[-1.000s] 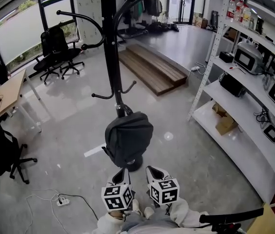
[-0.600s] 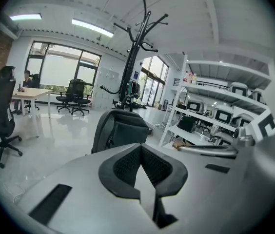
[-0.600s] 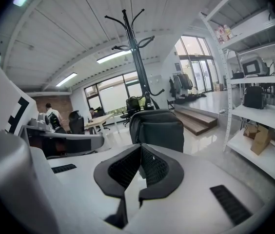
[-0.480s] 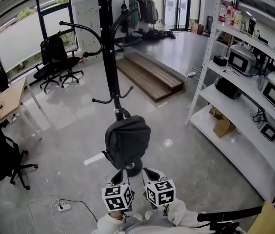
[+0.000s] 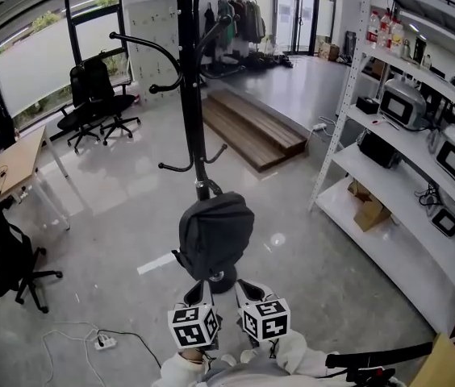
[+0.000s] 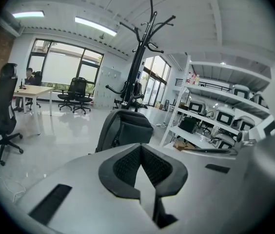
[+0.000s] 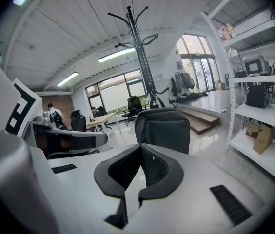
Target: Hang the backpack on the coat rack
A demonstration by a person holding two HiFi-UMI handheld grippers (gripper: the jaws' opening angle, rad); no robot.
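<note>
Black ribbed pads of the left claw (image 6: 140, 147) meet at their tips, clenched, and the right claw (image 7: 141, 146) is closed the same way. Both noses run up under the lower edge of the dark grey backpack (image 5: 215, 232). The exact spot they pinch is hidden beneath the claw bodies. The backpack stands upright, clear of the floor (image 5: 114, 208), held by the two claws side by side. Each gripper view shows the bag rising right past its own tips.

Just behind the bag stands the black coat rack (image 5: 194, 95). Its pole rises above the top of the bag and its round base shows under the bag's bottom edge. The curved hooks branch out higher up and none of them touches the backpack.

Beyond the rack lies a low wooden platform (image 5: 248, 123). White metal shelving (image 5: 348, 95) with appliances and cardboard boxes runs along the right. To the left are black office chairs (image 5: 98, 87) and a wooden surface (image 5: 18, 156) by the windows.
</note>
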